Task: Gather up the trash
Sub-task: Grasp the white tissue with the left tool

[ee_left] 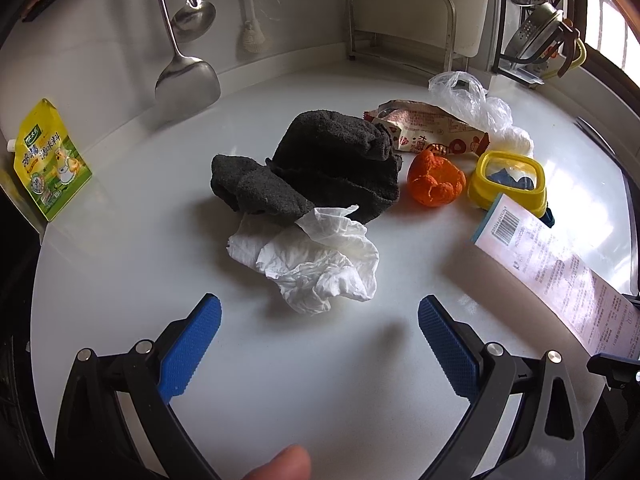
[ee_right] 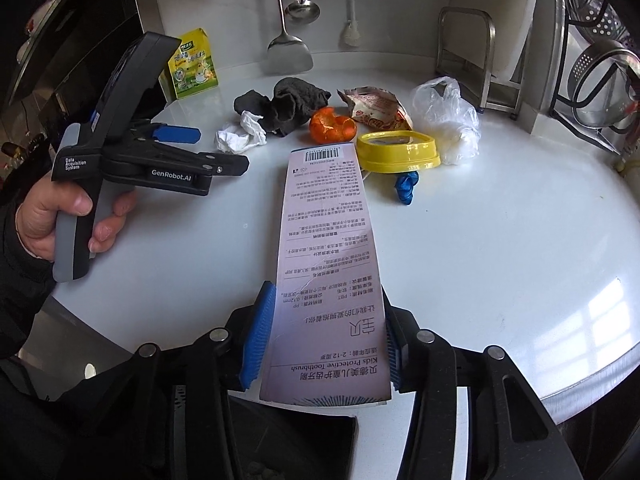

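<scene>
My right gripper (ee_right: 326,304) is shut on a long pale toothbrush box (ee_right: 326,240) and holds it above the white counter; the box also shows in the left wrist view (ee_left: 560,272). My left gripper (ee_left: 320,312) is open and empty, just short of a crumpled white tissue (ee_left: 320,260). It also shows in the right wrist view (ee_right: 192,136). Behind the tissue lie a dark grey cloth (ee_left: 320,160), an orange peel (ee_left: 436,180), a snack wrapper (ee_left: 432,128), a clear plastic bag (ee_left: 472,104) and a yellow lid (ee_left: 508,180).
A yellow seasoning pouch (ee_left: 52,160) leans at the far left. A spatula (ee_left: 184,72), ladle and brush hang on the back wall. A metal rack (ee_left: 404,24) stands at the back, a dish rack (ee_left: 540,32) at the right. A blue scrap (ee_right: 406,186) lies by the lid.
</scene>
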{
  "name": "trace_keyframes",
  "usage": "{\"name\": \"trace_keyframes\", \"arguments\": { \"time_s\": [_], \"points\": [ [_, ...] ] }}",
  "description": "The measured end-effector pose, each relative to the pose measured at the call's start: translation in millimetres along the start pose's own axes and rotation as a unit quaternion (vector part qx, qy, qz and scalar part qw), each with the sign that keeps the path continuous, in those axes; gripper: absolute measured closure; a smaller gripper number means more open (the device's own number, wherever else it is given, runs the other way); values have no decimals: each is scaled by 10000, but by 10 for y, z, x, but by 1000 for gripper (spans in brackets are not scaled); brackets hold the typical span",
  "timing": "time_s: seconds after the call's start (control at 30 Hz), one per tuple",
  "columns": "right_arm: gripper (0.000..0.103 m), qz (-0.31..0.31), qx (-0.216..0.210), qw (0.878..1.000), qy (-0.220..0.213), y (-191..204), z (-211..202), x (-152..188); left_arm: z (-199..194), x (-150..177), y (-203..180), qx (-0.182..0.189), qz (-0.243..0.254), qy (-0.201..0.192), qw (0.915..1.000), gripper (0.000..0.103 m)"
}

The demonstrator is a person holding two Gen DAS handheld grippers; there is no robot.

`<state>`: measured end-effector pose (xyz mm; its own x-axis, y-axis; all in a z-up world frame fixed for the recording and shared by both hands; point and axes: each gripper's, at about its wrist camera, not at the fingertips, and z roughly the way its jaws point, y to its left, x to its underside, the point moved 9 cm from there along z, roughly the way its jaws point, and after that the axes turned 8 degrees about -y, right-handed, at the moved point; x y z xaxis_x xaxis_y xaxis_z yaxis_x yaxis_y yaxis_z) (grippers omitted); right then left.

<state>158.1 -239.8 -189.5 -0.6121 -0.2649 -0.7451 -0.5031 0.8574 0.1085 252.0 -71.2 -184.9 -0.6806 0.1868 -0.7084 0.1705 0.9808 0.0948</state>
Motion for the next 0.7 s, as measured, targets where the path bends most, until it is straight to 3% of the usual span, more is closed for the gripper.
{"name": "trace_keyframes", "arguments": {
  "time_s": [0.37, 0.47, 0.6, 0.7],
  "points": [
    [57, 5, -53, 9996, -293, 75, -122, -78, 140, -62, 14, -66, -49, 4, 10000, 8],
    [57, 61, -41, 9994, -334, 51, -119, -97, 162, -85, 46, 50, -181, 21, 9998, 27],
    [57, 123, -32, 9992, -388, 55, -120, -100, 128, -101, 39, 171, -136, 35, 9998, 68],
    [57, 162, 0, 9990, -423, 63, -120, -110, 71, -82, 30, 166, -68, 7, 9998, 84]
  ]
}}
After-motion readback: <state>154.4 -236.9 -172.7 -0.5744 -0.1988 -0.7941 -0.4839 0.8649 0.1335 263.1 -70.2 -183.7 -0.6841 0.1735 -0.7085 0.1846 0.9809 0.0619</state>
